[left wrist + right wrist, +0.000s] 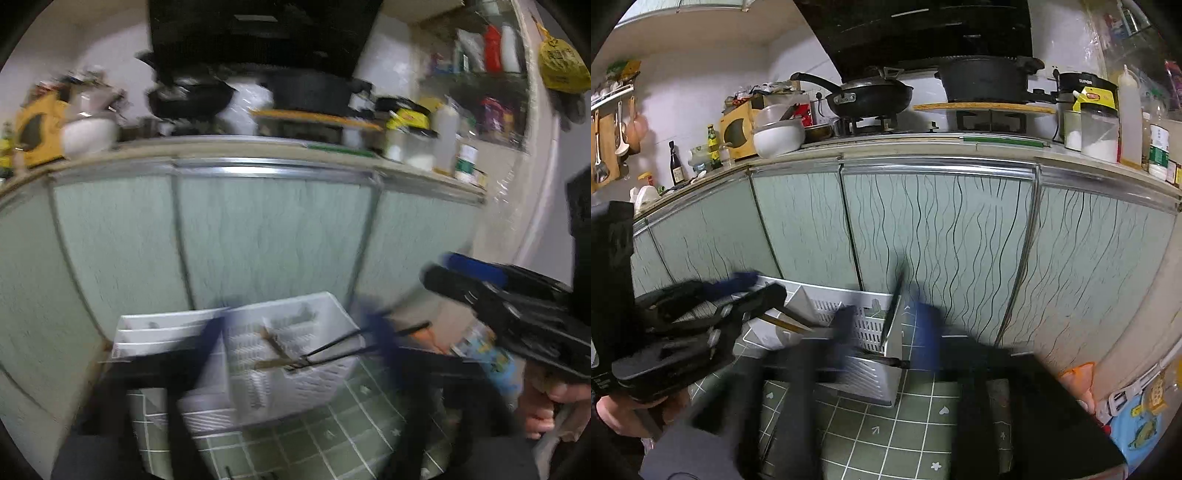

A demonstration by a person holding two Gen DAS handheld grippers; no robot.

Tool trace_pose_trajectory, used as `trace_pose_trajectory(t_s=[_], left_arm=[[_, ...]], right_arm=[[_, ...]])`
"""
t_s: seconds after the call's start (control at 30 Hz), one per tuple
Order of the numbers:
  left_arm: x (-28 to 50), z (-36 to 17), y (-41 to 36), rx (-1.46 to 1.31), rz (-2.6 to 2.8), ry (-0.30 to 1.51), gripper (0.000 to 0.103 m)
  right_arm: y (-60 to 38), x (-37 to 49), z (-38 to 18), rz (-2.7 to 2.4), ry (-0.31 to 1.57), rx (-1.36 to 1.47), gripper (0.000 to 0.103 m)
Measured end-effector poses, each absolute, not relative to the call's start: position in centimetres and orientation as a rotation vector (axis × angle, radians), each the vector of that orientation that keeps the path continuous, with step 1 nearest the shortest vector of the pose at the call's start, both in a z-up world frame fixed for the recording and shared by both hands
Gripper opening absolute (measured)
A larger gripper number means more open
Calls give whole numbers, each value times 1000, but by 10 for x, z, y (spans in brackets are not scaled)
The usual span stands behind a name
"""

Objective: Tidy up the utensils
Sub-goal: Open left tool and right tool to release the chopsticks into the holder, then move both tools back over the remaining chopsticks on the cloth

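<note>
Down near the green tiled floor (886,424), both claws angle forward and downward toward the white slotted utensil basket (295,354) beside the cabinet doors (938,229). Left claw (295,332): fingers wide apart, chopsticks (351,339) lying between them untouched. Right claw (886,332): fingers partly apart around a knife (892,310) leaning in the basket, blurred.

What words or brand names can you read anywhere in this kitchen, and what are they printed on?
"SUPOR": white letters on the black appliance at the right end of the counter.
Yellow carton beside it: red label, too small to read.
Yellow bag hanging on the wall: dark print, blurred.
Green bottle and dark bottle at the left: labels too small.
White jar: green label, unreadable.
</note>
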State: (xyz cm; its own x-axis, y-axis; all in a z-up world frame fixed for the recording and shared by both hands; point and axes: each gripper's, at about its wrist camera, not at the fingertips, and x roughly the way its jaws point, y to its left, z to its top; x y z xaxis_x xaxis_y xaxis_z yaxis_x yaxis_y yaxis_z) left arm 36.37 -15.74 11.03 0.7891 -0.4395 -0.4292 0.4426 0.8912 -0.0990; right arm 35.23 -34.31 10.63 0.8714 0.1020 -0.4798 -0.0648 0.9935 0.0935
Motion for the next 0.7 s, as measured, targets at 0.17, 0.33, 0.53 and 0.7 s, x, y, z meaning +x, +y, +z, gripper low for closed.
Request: trace_pose_trajectory(t_s=[0.17,0.33,0.53,0.7], left_arm=[[356,109,-138,-18,-437,460,96],[340,111,-127,-6,-433,456,98],[313,114,-117,21,-430,452,98],[287,114,-106,25,-426,451,98]], right_arm=[[-351,336,107,50,470,57,93],[-352,317,104,48,458,45,95],[-348,293,100,51,464,58,95],[-343,268,102,43,459,58,95]])
